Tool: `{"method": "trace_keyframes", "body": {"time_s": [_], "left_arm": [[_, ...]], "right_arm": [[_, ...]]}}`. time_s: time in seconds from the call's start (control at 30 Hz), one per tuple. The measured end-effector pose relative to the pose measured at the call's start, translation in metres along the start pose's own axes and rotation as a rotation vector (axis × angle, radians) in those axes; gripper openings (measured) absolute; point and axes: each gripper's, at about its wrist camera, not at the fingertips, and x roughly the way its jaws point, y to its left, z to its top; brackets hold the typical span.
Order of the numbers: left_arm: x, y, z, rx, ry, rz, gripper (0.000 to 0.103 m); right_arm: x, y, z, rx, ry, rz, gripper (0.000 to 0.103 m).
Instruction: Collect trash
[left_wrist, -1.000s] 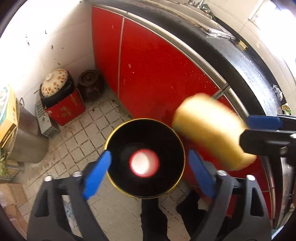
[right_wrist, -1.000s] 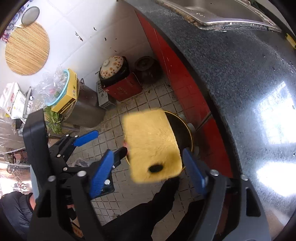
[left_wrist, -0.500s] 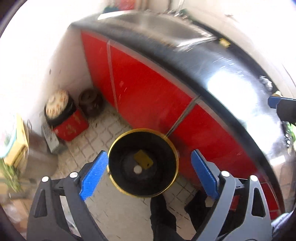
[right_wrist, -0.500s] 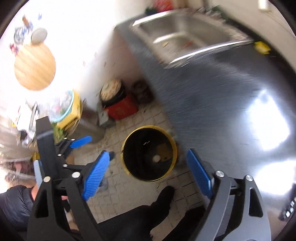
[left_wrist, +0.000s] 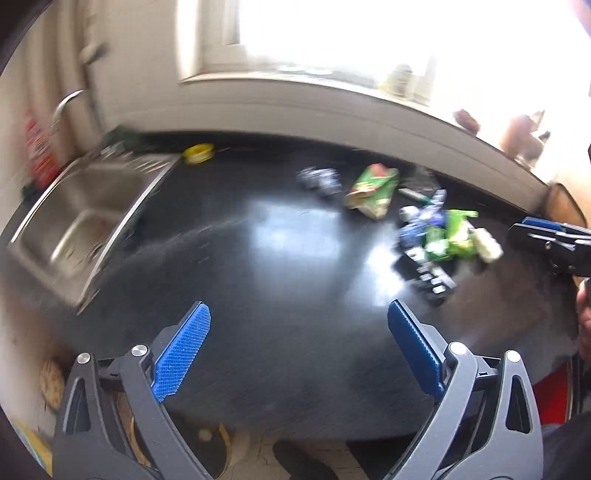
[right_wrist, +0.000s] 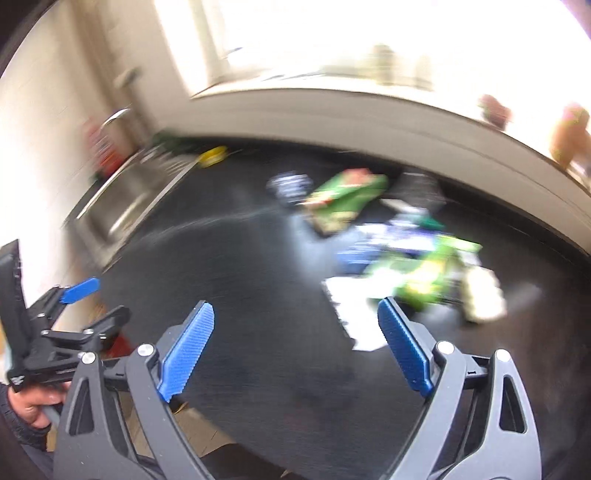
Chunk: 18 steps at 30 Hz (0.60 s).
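Note:
Trash lies on the black countertop (left_wrist: 258, 266): a green carton (left_wrist: 373, 186), a dark crumpled wrapper (left_wrist: 321, 179), and a pile of green and blue wrappers (left_wrist: 439, 232) with a pale lump (left_wrist: 487, 243) beside it. In the right wrist view, blurred, the carton (right_wrist: 343, 199) and the pile (right_wrist: 417, 269) lie ahead. My left gripper (left_wrist: 299, 354) is open and empty above the near counter. My right gripper (right_wrist: 297, 349) is open and empty, near the pile. The bin's gold rim (left_wrist: 225, 443) shows below the counter edge.
A steel sink (left_wrist: 85, 221) with a tap is at the left. A yellow round object (left_wrist: 199, 152) sits behind it. A bright window ledge (left_wrist: 332, 96) runs along the back. Red cabinet fronts (left_wrist: 554, 395) lie below the counter.
Both grippers swung up from over the bin on the floor to face the countertop. The yellow sponge fell from the right gripper into the bin. Both views are now motion-blurred.

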Motion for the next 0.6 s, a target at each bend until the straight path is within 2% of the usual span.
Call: {"method": "trace_keyframes", "body": {"time_s": [0.13,0.23,0.33,0.6], "left_arm": [[0.017,-0.064,0.028,0.105,0.005,-0.095,0.094],[0.026,-0.098,0.034,0.174,0.016,-0.125,0.094],[0.035,-0.120,0.037,0.210,0.028,-0.139,0.094],[0.051,-0.126,0.044,0.197,0.063,-0.136,0.094]], "right_arm": [[-0.030,-0.072,-0.015,0.106,-0.048,-0.118,0.087],[-0.046,-0.109,-0.032,0.163,-0.062,-0.173,0.087],[-0.052,-0.134,-0.041,0.198,-0.065,-0.193,0.087],[-0.042,-0.148,-0.038,0.215,-0.050,-0.197,0.087]]}}
